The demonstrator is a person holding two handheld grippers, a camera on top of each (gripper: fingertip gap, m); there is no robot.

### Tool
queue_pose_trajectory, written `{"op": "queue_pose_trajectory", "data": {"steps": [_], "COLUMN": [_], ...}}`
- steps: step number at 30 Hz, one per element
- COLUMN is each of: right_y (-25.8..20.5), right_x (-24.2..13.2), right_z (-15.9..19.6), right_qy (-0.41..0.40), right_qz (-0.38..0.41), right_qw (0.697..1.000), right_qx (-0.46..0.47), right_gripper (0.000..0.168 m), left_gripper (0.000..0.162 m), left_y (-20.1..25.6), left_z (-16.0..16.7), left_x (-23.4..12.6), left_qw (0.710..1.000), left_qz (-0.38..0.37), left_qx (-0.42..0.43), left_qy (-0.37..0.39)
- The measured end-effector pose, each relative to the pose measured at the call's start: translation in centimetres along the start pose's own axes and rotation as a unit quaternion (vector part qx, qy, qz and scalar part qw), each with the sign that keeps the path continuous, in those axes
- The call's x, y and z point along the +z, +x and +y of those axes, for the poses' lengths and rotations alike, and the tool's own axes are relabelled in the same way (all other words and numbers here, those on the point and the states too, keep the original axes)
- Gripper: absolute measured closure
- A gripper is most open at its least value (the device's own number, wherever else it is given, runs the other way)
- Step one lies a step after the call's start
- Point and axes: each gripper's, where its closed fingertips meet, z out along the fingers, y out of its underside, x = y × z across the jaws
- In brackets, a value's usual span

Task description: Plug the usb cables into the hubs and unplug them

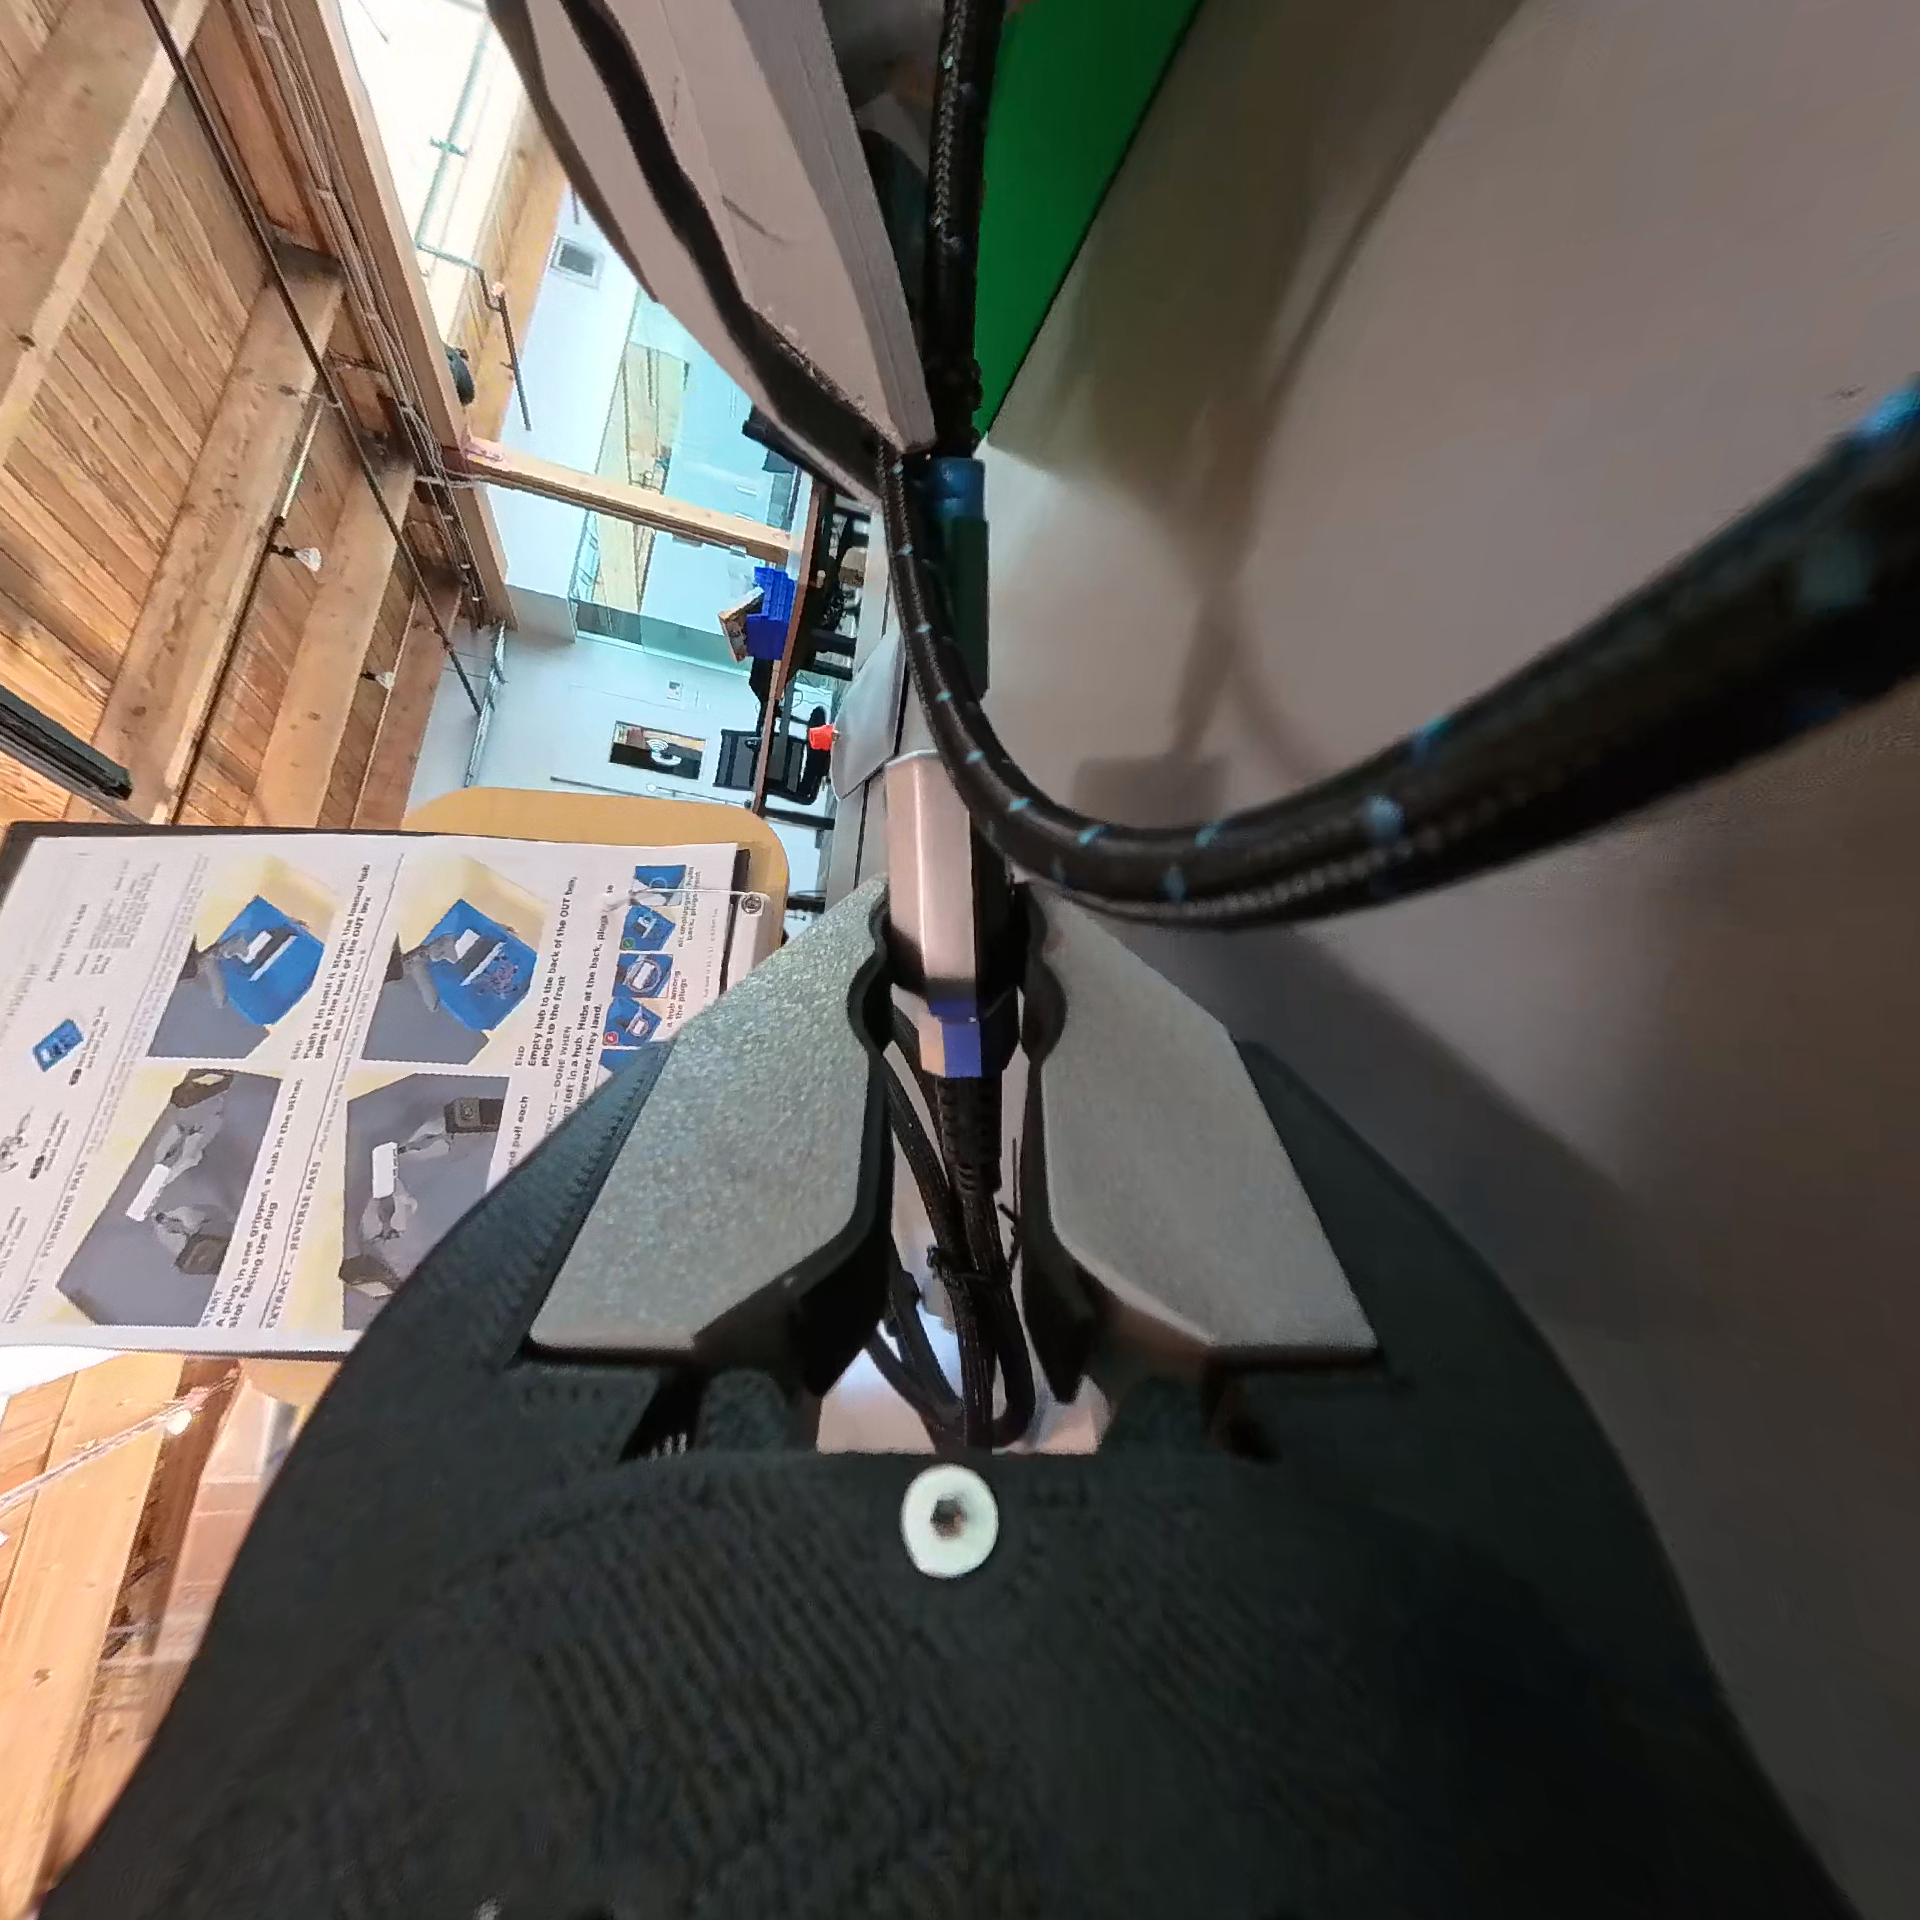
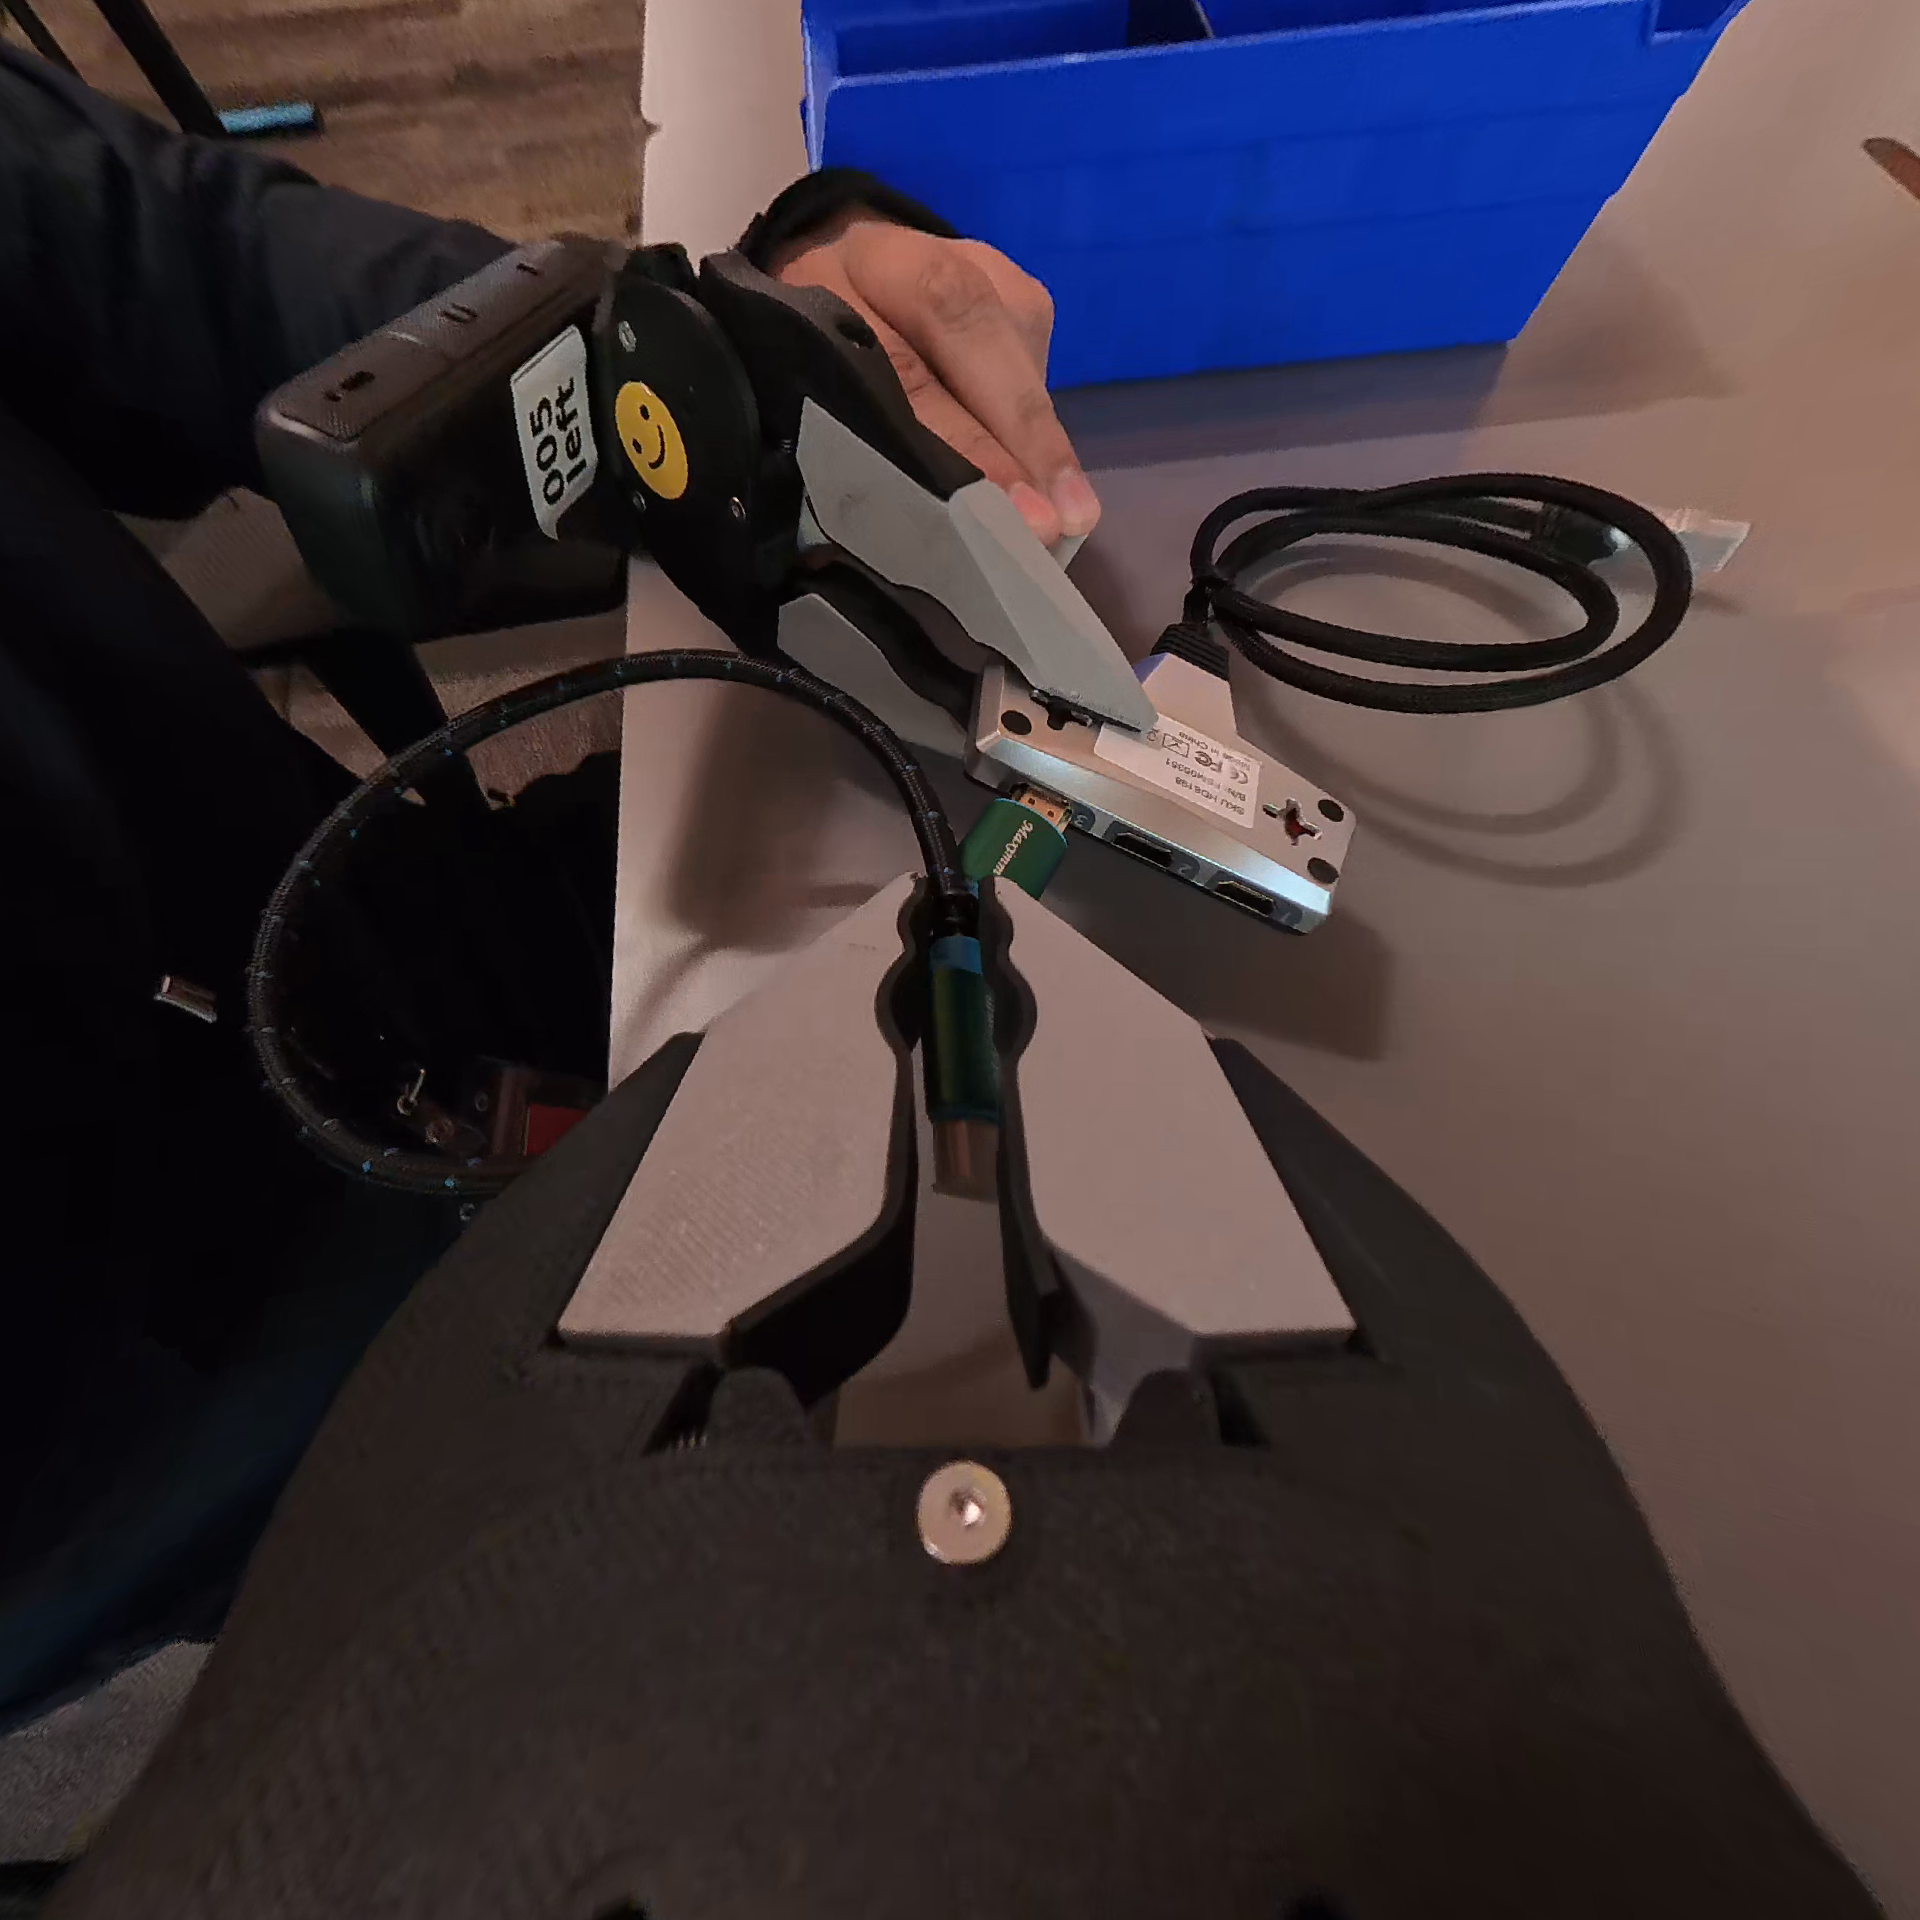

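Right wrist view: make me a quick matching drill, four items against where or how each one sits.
Items:
1. silver hub
2. green plug
3. blue bin
4. coiled black cable

States:
A. lying on the table, running from the hub's far end
B. at the back of the table, beyond the hub
C. clamped in the left gripper, held above the table
D. just short of a port on the hub's side, on a braided cable that the right gripper grips

Pairs: 1-C, 2-D, 3-B, 4-A
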Motion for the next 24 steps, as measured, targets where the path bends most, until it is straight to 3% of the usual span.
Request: {"op": "queue_pose_trajectory", "data": {"steps": [16,24], "right_y": [0.6,2.1], "right_x": [0.2,2.5], "right_z": [0.9,3.3], "right_qy": [0.058,0.000], "right_qz": [0.010,0.105], "right_qw": [0.996,0.993], "right_qx": [0.068,0.048], "right_gripper": [0.162,0.139], "left_gripper": [0.144,0.145], "left_y": [0.4,2.0], "left_z": [-0.1,0.8], "left_x": [0.1,0.7], "left_qw": [1.000,0.998], "left_qz": [0.007,0.047], "left_qx": [0.005,0.006], "left_qy": [-0.002,-0.036]}}
